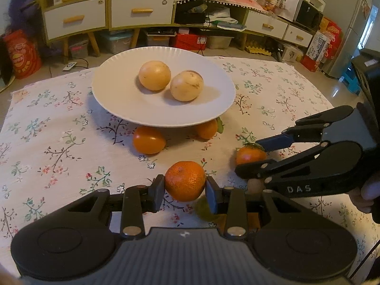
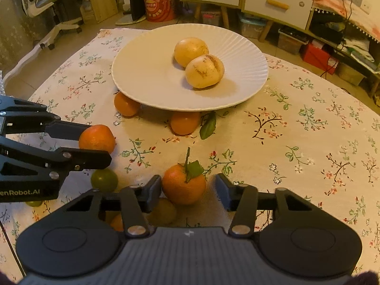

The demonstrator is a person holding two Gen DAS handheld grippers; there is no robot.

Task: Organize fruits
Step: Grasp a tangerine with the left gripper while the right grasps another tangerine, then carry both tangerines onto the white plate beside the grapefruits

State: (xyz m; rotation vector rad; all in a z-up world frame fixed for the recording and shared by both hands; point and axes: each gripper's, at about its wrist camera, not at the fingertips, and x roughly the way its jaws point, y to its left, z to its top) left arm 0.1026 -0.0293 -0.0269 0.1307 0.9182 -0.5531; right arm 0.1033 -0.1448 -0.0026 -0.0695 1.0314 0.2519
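On the floral tablecloth sits a white plate with two yellow fruits. Nearer, the left gripper is clamped on a mandarin. The right gripper straddles a leafy mandarin, its right pad not touching.
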